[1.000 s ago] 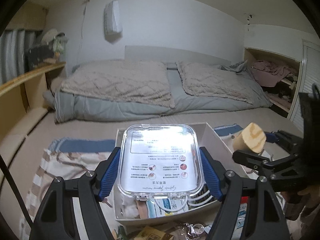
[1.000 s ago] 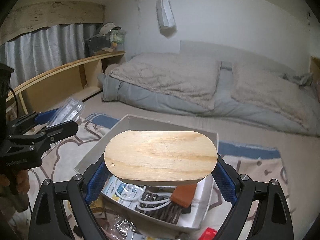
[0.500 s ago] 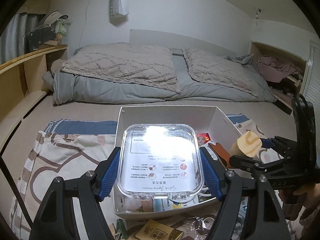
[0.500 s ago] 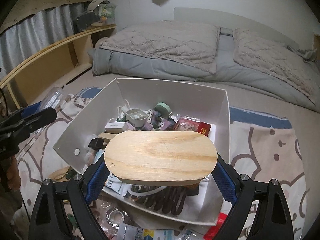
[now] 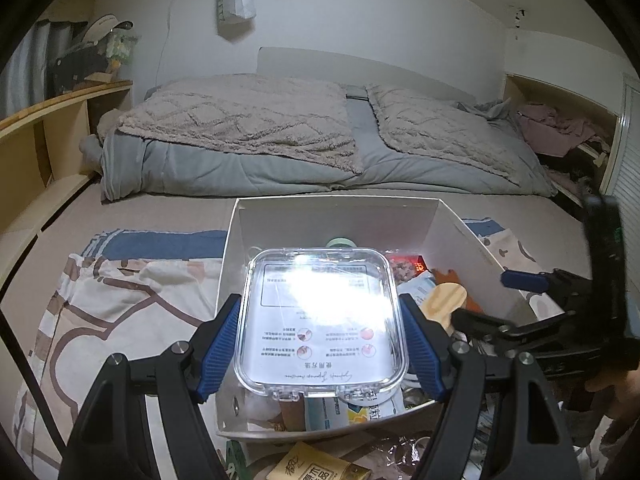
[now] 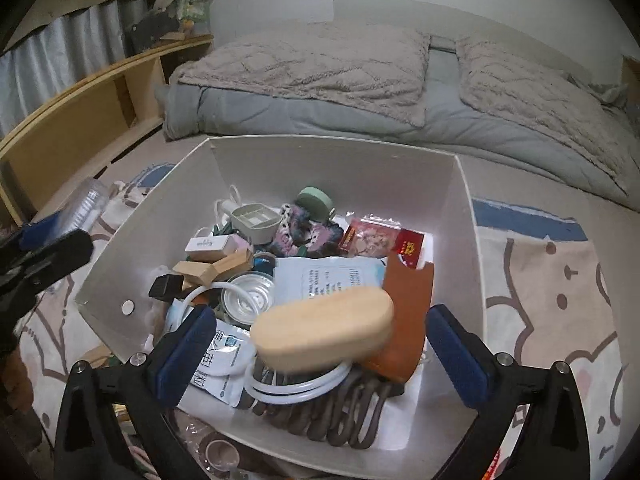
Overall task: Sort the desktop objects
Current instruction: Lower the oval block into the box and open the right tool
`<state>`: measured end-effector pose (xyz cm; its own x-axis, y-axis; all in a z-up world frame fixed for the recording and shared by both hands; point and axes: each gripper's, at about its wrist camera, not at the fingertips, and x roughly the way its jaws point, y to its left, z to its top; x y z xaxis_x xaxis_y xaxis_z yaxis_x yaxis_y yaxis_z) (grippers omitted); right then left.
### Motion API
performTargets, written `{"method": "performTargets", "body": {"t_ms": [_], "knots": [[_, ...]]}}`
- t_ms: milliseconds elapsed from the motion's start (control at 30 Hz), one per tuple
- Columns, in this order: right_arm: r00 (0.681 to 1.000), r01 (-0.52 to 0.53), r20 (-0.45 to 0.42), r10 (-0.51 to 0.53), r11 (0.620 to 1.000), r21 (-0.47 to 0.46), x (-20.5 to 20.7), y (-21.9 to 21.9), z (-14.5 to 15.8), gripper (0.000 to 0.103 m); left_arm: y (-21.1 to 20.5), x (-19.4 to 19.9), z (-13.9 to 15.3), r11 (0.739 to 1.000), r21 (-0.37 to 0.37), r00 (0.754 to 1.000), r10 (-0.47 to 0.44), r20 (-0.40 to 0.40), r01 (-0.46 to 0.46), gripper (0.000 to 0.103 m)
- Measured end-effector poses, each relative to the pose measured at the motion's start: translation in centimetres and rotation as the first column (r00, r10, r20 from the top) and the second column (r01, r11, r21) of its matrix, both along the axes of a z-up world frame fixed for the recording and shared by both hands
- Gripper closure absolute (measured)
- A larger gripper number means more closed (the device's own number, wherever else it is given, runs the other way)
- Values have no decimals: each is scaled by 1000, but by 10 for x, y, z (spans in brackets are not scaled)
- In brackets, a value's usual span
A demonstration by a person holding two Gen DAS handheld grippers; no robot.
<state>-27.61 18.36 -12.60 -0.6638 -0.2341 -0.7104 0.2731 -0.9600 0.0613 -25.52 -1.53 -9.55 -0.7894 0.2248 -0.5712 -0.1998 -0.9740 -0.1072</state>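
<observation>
Right gripper (image 6: 318,346): jaws have just been opening and stand spread wide, pads clear of the oval wooden block (image 6: 324,328), which sits tilted and blurred between them over the clutter in the white box (image 6: 460,216); judged a release into the box. The block is pale plywood with rounded ends and a thick edge, above a white cable ring (image 6: 296,390) and beside a brown leather piece (image 6: 408,320). Left gripper (image 5: 320,344): clenched on a clear lidded plastic case (image 5: 320,316), flat, printed label visible, held over the box's near-left part, presumably next to go in. The box rests on a patterned cloth (image 5: 120,304).
</observation>
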Motion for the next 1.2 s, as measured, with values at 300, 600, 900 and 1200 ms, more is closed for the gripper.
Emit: {"method": "performTargets", "body": {"t_ms": [300, 600, 900, 1200], "knots": [[1000, -7, -22, 5, 998, -60, 13, 8, 9, 0, 7, -8, -16, 1000, -10, 999, -7, 37, 7, 27], [998, -45, -48, 41, 996, -78, 31, 4, 14, 0, 14, -15, -28, 1000, -8, 996, -19, 92, 19, 27], [999, -29, -19, 28, 996, -79, 34, 7, 10, 0, 22, -18, -40, 999, -30, 989, -24, 144, 29, 27], [1000, -1, 1, 1, 995, -98, 32, 15, 6, 0, 17, -23, -47, 1000, -15, 982, 10, 191, -7, 9]]}}
